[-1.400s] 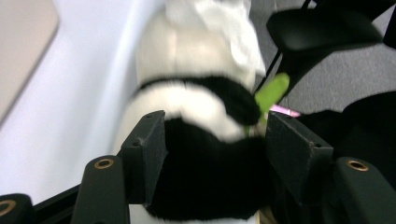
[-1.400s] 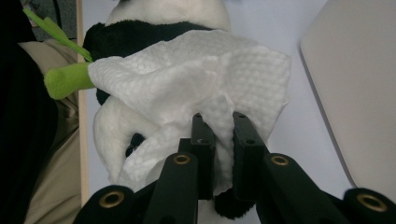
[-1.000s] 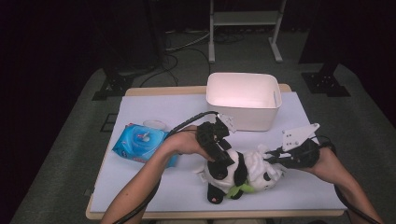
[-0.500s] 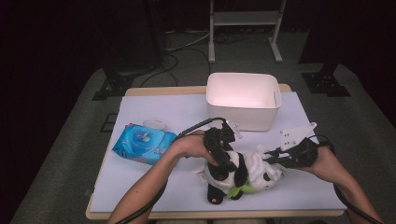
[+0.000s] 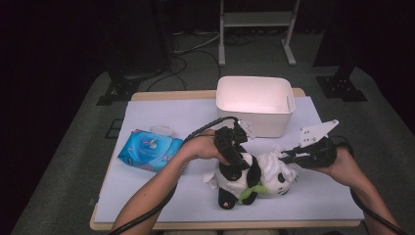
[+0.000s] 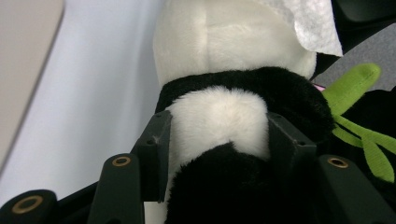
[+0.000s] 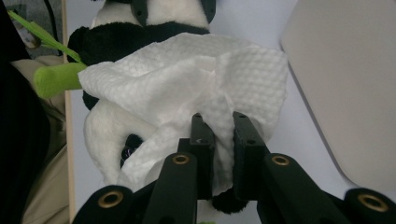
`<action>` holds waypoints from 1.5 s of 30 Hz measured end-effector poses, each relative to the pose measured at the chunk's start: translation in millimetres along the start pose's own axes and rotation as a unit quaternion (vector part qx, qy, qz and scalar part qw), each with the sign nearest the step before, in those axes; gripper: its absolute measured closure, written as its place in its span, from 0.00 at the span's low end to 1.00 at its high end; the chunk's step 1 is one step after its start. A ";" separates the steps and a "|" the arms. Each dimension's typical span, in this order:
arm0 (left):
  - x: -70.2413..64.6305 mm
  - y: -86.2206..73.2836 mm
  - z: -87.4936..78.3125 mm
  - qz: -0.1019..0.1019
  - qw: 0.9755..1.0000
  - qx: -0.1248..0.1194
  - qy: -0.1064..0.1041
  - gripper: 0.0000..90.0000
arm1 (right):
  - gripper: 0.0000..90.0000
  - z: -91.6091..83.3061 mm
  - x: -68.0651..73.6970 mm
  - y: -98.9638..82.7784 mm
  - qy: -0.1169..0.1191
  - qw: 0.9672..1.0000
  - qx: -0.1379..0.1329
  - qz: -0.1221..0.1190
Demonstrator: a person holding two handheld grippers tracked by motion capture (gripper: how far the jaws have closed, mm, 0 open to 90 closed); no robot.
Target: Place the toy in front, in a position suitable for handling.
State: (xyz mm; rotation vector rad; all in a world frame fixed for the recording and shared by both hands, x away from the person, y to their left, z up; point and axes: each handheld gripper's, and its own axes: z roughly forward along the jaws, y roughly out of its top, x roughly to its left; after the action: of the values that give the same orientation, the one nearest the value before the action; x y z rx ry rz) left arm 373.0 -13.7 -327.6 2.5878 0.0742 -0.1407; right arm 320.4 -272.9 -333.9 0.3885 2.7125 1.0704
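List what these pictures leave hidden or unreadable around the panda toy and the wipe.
- Panda toy face: right gripper view, mostly covered by the wipe.
- Toy's legs: left gripper view, cut off by the bottom edge behind the left tool.
- Wipe's pinched part: right gripper view, hidden between the right tool pads.
- Print on the blue wipes pack: high view, too small.
- Bin floor: high view, washed out by glare.

Left claw (image 5: 238,161) jaws just closing, right claw (image 5: 286,156) clamped shut

Tongs (image 7: 219,140) clamped on white wipe (image 7: 196,79) draped over the plush panda (image 7: 107,126)
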 end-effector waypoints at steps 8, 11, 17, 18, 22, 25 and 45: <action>21.3 1.4 -17.6 0.005 1.000 0.016 0.027 0.53 | 0.89 8.8 -29.1 10.7 0.009 1.000 0.000 0.017; 29.1 -1.9 -20.3 -0.002 0.999 0.024 0.030 0.53 | 0.89 17.3 -37.8 19.3 0.013 1.000 0.002 0.013; 29.4 -11.4 -18.4 -0.008 1.000 0.010 0.028 0.52 | 0.89 29.4 -42.7 32.4 0.026 1.000 0.008 0.002; 28.4 -12.0 -18.1 -0.007 1.000 0.008 0.027 0.52 | 0.89 30.1 -43.3 34.3 0.028 1.000 0.012 0.002; 21.6 -12.2 -16.2 0.000 1.000 0.000 0.029 0.52 | 0.89 32.7 -41.7 42.8 0.031 0.999 0.020 -0.005; 15.7 -12.2 -15.4 0.007 1.000 -0.002 0.030 0.51 | 0.89 35.5 -38.0 50.7 0.034 0.999 0.026 -0.015; 1.6 -28.9 -34.8 -0.044 0.998 -0.045 0.031 0.26 | 0.90 31.3 -13.2 39.2 0.044 0.998 0.030 -0.026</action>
State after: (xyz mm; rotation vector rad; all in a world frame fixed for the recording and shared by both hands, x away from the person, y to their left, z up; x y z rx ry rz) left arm 375.1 29.2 -313.2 2.5001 0.2139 -0.0869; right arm 348.2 -229.5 -328.1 0.2853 2.8215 1.0186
